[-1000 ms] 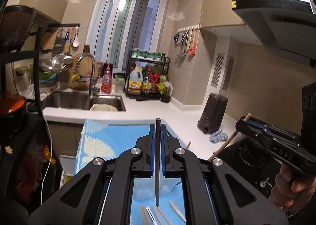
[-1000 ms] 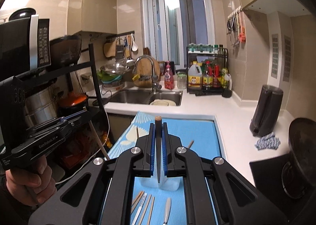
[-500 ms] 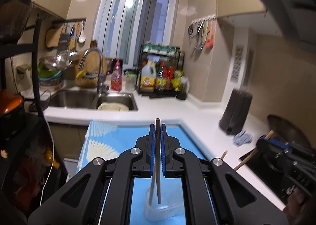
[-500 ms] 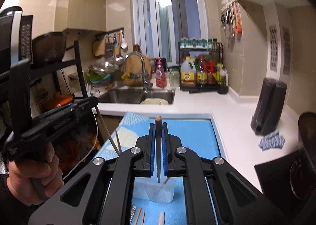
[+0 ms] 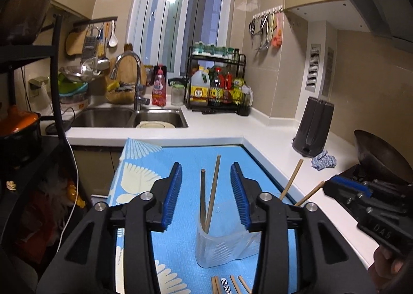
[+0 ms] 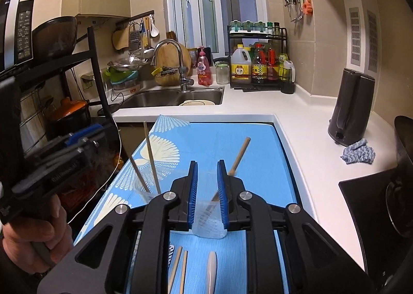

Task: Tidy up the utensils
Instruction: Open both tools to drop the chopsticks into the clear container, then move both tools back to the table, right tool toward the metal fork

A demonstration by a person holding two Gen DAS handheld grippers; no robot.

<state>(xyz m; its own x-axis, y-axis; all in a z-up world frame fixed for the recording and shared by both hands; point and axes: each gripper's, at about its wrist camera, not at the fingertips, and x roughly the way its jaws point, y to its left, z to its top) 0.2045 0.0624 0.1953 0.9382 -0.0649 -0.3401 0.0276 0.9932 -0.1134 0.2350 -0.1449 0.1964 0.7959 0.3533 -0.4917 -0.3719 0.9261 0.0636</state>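
A clear plastic holder (image 5: 227, 247) stands on the blue mat (image 5: 180, 157). Two dark chopsticks (image 5: 210, 190) stand in its left part, and two lighter ones (image 5: 291, 180) lean in its right part. My left gripper (image 5: 205, 190) is open and empty just above the dark pair. In the right wrist view my right gripper (image 6: 207, 185) is open above the holder (image 6: 209, 224), and a wooden chopstick (image 6: 238, 155) leans free inside it. More chopsticks and a white spoon (image 6: 211, 270) lie on the mat in front of it.
A sink (image 5: 129, 118) with a plate is behind the mat. A bottle rack (image 5: 219, 87) stands at the back. A dark kettle (image 5: 313, 126) and a blue cloth (image 5: 324, 162) sit on the right counter beside a wok (image 5: 379, 159). A black shelf (image 5: 28, 113) stands left.
Both grippers were shut on a chopstick each. They tilted down over the holder and opened, and the chopsticks now stand in the holder.
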